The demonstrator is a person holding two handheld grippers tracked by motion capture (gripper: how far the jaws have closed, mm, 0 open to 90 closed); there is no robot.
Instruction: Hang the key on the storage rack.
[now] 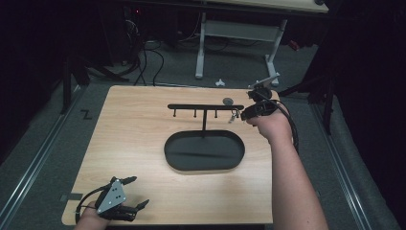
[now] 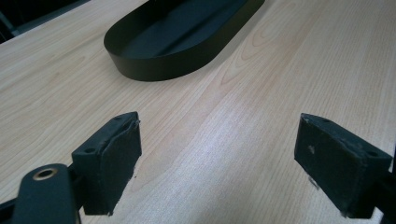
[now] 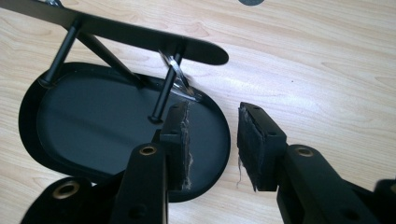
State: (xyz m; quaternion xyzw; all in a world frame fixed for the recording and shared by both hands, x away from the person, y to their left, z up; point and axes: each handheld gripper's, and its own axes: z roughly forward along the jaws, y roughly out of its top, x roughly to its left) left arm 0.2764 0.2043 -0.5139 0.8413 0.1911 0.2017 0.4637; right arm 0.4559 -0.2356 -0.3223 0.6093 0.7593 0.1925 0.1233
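A small silvery metal ring hangs on the end peg of the black metal T-shaped hanger stand, just ahead of the left-hand jaw of the right gripper. That gripper's jaws stand partly spread, with nothing between the pads and no pad touching the ring. In the high view the ring dangles under the crossbar's end, just beside the right gripper. Below the jaws lies the stand's black oval metal tray base, resting on the light wooden table. A small dark round disc lies on the table beyond the crossbar. Well apart, at the table's near edge, the left gripper has its jaws spread wide over bare wood; the tray lies ahead of it.
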